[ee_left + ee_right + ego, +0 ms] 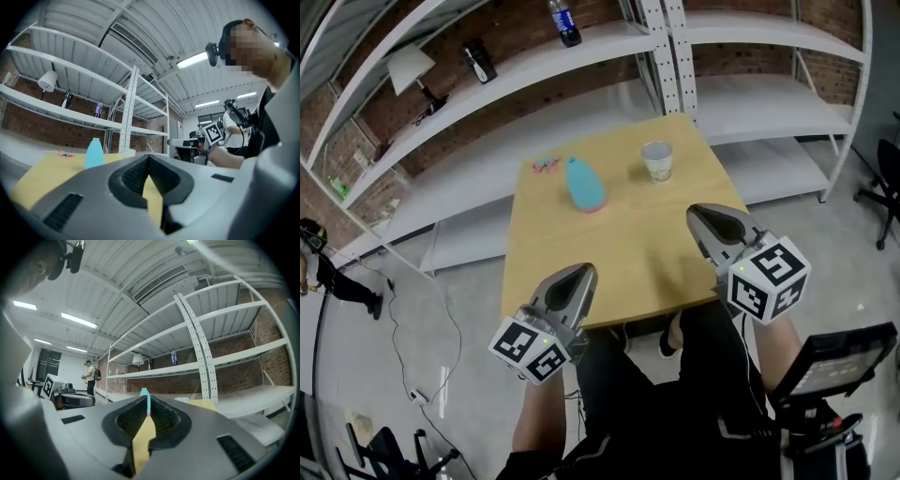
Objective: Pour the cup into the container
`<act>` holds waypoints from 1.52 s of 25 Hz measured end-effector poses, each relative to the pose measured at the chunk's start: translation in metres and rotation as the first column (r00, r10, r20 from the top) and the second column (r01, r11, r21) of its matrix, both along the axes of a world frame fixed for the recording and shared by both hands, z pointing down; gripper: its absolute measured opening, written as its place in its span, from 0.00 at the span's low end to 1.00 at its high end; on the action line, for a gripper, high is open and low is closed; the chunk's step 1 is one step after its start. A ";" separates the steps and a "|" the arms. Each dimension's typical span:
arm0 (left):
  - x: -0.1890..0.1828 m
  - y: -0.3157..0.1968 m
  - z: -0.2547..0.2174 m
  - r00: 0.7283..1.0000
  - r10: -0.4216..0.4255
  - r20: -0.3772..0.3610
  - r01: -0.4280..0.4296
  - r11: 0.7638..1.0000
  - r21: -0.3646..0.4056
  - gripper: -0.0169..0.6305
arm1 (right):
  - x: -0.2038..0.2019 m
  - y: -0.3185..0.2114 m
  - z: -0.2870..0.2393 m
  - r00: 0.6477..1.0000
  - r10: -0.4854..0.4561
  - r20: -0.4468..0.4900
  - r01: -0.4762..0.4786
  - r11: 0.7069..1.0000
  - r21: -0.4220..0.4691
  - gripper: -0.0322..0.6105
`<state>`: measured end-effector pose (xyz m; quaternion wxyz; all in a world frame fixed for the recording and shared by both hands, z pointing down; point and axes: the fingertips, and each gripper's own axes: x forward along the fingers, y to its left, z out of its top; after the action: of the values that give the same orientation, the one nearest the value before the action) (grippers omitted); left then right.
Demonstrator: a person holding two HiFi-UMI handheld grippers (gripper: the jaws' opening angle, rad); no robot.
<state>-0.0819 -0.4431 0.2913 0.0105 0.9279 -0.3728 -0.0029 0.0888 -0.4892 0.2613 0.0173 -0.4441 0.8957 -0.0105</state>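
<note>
A white paper cup (657,161) stands upright near the far right of the wooden table (619,253). A teal bottle-shaped container (585,184) stands to its left, with a gap between them. My left gripper (584,273) hovers over the table's near edge, shut and empty. My right gripper (697,215) is over the table's right edge, nearer the cup, also shut with nothing in it. In the left gripper view the container (94,153) is ahead to the left of the shut gripper (149,158). In the right gripper view the container (145,392) shows just over the closed gripper (148,402), and the cup (183,400) sits to its right.
A small pink item (546,164) lies at the table's far left corner. White metal shelving (581,84) runs behind the table, holding a lamp (412,70) and a dark bottle (565,22). A black chair (886,187) stands right. A person (328,272) and cables (422,347) are at left.
</note>
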 end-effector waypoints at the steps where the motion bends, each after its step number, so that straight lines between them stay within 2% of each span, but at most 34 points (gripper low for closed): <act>1: 0.000 -0.011 -0.001 1.000 0.016 -0.001 -0.016 1.000 -0.004 0.03 | -0.002 -0.012 0.000 1.000 -0.002 -0.005 0.002 1.000 -0.004 0.05; 5: 0.005 -0.052 -0.007 0.996 0.081 0.038 -0.082 0.996 0.016 0.03 | 0.000 -0.059 -0.001 0.999 0.024 -0.029 -0.024 1.000 -0.012 0.05; 11: 0.013 -0.091 -0.014 0.981 0.195 0.022 -0.195 0.981 0.008 0.03 | -0.002 -0.107 -0.006 0.999 0.009 -0.031 -0.010 1.000 -0.028 0.08; 14: 0.018 -0.107 -0.018 0.972 0.229 0.047 -0.230 0.973 0.018 0.03 | -0.006 -0.128 -0.008 0.999 -0.021 -0.029 0.020 0.999 -0.043 0.14; 17: 0.027 -0.118 -0.018 0.962 0.259 0.082 -0.263 0.964 0.040 0.03 | -0.004 -0.144 -0.008 0.997 -0.031 -0.075 0.028 0.999 -0.044 0.20; 20: 0.028 -0.128 -0.016 0.955 0.281 0.096 -0.286 0.958 0.040 0.03 | -0.003 -0.160 -0.009 0.995 -0.053 -0.085 0.048 0.997 -0.063 0.34; 25: 0.034 -0.144 0.000 0.945 0.323 0.058 -0.324 0.946 0.014 0.03 | 0.001 -0.192 0.009 0.988 -0.112 -0.110 0.097 0.986 -0.134 0.51; 34: 0.037 -0.155 0.020 0.938 0.344 0.029 -0.344 0.939 -0.029 0.03 | -0.008 -0.213 0.056 0.978 -0.142 -0.151 0.111 0.975 -0.194 0.60; 38: 0.044 -0.153 0.028 0.926 0.372 0.057 -0.371 0.928 -0.032 0.03 | -0.012 -0.221 0.068 0.979 -0.140 -0.149 0.107 0.972 -0.209 0.60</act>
<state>-0.0380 -0.5958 0.3190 0.0087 0.9811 -0.1906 0.0319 0.0763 -0.7101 0.3289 -0.1014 -0.3864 0.9144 -0.0653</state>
